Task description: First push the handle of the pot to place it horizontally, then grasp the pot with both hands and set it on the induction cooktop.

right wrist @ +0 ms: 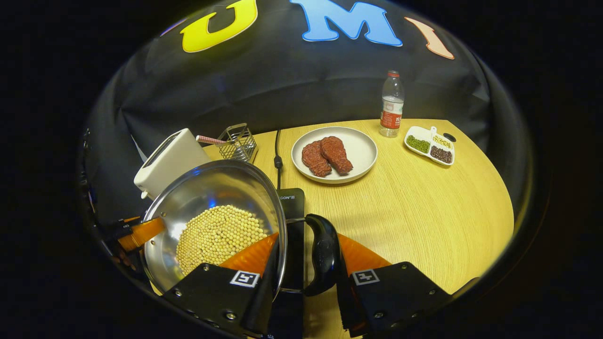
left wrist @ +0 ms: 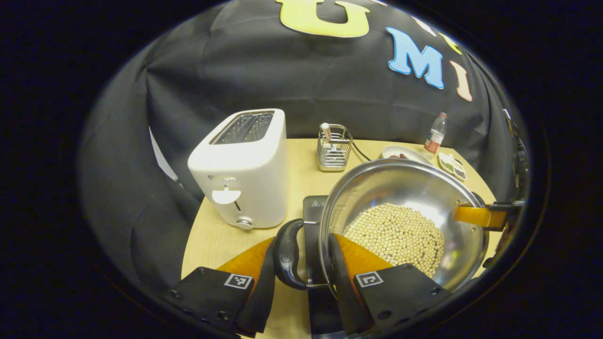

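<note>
A shiny round stainless-steel pot (left wrist: 405,197), half filled with pale yellow beans, sits lower right in the left gripper view, lower left in the right gripper view, tilted above a flat black induction cooktop (right wrist: 293,221); black loop handles project sideways.

A round, pale yellow wooden table (right wrist: 424,207) is being enclosed by a draped black cloth wall (right wrist: 282,89), and is being lit warmly from above.
</note>
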`<state>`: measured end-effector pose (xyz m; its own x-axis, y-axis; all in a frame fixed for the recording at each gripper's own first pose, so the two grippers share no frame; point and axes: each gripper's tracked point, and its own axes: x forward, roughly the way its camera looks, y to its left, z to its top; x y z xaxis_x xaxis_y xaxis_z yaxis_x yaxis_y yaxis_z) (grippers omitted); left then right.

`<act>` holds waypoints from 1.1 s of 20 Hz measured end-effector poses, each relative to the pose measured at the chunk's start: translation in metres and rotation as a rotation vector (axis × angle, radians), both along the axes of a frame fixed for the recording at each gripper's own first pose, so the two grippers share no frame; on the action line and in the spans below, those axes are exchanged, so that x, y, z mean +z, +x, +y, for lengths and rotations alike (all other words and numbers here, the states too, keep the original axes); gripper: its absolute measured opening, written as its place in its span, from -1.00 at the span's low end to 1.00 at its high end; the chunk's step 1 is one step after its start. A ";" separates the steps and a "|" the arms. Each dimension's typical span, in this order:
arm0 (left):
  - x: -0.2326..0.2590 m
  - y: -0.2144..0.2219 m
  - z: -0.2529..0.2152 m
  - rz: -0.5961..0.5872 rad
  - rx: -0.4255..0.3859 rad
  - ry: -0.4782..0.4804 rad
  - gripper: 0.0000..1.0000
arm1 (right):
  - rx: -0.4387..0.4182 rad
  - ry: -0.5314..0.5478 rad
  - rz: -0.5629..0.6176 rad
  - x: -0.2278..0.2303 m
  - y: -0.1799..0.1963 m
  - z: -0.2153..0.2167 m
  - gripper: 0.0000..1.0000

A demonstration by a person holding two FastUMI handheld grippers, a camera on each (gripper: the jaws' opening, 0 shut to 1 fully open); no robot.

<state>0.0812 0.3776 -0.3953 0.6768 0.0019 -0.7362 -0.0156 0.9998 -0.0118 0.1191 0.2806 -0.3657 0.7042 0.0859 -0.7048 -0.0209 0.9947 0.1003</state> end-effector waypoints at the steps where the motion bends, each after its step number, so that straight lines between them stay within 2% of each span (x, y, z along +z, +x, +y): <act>1: -0.001 0.002 0.000 -0.001 -0.003 -0.001 0.24 | -0.002 -0.002 0.001 -0.001 0.000 -0.001 0.14; 4: -0.001 0.007 -0.002 -0.014 -0.016 0.004 0.24 | -0.018 0.004 0.010 -0.006 -0.003 -0.002 0.13; 5: 0.001 0.007 -0.002 -0.016 -0.018 0.005 0.30 | -0.024 0.009 0.010 -0.006 -0.004 -0.002 0.13; 6: 0.001 0.009 -0.002 -0.019 -0.018 0.004 0.24 | -0.029 0.013 0.010 -0.008 -0.004 -0.003 0.14; 7: 0.001 0.009 -0.002 -0.021 -0.019 0.007 0.30 | -0.033 0.019 0.010 -0.009 -0.005 -0.003 0.14; 8: 0.001 0.010 -0.002 -0.027 -0.021 0.014 0.24 | -0.036 0.028 0.013 -0.011 -0.004 -0.003 0.14; 10: 0.002 0.010 -0.002 -0.033 -0.018 0.019 0.34 | -0.029 0.033 0.009 -0.010 -0.003 -0.003 0.14; 11: 0.003 0.011 -0.001 -0.034 -0.012 0.014 0.28 | -0.027 0.032 0.004 -0.009 -0.001 -0.004 0.14; 13: 0.004 0.011 -0.003 -0.039 -0.008 0.005 0.38 | -0.022 0.033 0.005 -0.010 0.000 -0.003 0.15; 14: 0.011 0.012 -0.001 -0.059 -0.004 0.012 0.32 | -0.016 0.031 -0.003 -0.007 0.001 -0.003 0.17; 15: 0.019 0.016 0.001 -0.083 0.003 0.015 0.41 | -0.006 0.020 -0.035 0.002 0.005 -0.005 0.24; 16: 0.028 0.016 0.001 -0.100 0.013 0.013 0.41 | 0.007 0.000 -0.071 0.013 0.010 -0.009 0.29; 17: 0.038 0.016 0.002 -0.112 0.025 0.014 0.69 | 0.025 -0.017 -0.110 0.024 0.013 -0.010 0.38; 22: 0.111 0.015 -0.022 -0.245 0.056 0.044 0.72 | 0.090 -0.063 -0.240 0.083 0.011 -0.031 0.51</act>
<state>0.0967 0.3555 -0.2841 0.8329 0.0728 -0.5487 -0.0727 0.9971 0.0219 0.1301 0.2496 -0.2823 0.8432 0.1174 -0.5245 -0.1258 0.9919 0.0199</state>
